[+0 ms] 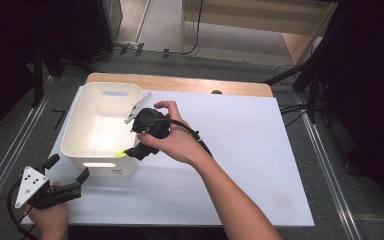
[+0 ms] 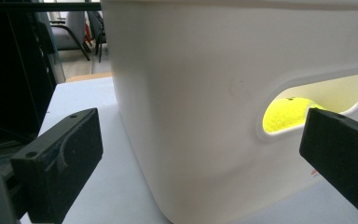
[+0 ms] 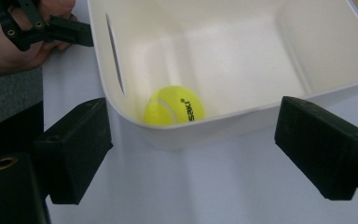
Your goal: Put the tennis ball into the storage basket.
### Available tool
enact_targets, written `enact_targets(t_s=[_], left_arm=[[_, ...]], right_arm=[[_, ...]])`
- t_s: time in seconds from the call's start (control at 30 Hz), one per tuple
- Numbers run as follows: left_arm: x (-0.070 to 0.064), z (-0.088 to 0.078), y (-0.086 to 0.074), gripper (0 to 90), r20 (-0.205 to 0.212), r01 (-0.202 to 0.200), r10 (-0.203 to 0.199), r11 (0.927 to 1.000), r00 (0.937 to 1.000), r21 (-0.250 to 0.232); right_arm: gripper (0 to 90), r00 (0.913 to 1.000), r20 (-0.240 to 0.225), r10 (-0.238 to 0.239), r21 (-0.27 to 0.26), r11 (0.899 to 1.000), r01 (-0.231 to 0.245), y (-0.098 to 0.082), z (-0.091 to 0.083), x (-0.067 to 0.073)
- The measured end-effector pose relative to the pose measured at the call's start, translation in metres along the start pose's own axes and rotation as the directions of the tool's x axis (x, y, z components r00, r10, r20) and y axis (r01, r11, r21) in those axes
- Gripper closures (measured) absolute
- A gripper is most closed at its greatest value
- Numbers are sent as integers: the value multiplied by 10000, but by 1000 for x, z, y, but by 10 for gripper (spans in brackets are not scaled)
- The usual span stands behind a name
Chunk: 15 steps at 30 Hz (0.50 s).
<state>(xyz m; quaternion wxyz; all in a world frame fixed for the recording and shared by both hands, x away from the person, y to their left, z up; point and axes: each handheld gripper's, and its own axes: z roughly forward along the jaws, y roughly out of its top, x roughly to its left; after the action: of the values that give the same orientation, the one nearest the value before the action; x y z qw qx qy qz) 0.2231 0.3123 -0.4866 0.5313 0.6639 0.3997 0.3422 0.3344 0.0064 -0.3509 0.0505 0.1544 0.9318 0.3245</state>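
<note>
Above the bin (image 1: 75, 131), right gripper (image 3: 191, 154) jaws open, empty.

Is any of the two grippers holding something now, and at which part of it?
Nothing is held. The yellow tennis ball lies free in the white plastic bin; right gripper and left gripper are open.

I see a white sheet (image 1: 240, 150) covering most of the wooden table (image 1: 180, 82). Beyond the table lie grey floor (image 1: 170, 30), black cables (image 1: 197, 30) and pale wooden furniture (image 1: 260, 20).
</note>
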Motion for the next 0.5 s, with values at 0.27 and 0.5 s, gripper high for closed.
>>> enact_targets(t_s=[0.27,0.5], left_arm=[[0,0,0,0,-14,-31,31,10000,10000,18],[0,0,0,0,0,-41,41,10000,10000,22]], right_arm=[[82,9980,506,368,-128,9993,-362,-20,-10,-3],[0,9927,922,781,-180,9969,-768,-37,-19,-6]])
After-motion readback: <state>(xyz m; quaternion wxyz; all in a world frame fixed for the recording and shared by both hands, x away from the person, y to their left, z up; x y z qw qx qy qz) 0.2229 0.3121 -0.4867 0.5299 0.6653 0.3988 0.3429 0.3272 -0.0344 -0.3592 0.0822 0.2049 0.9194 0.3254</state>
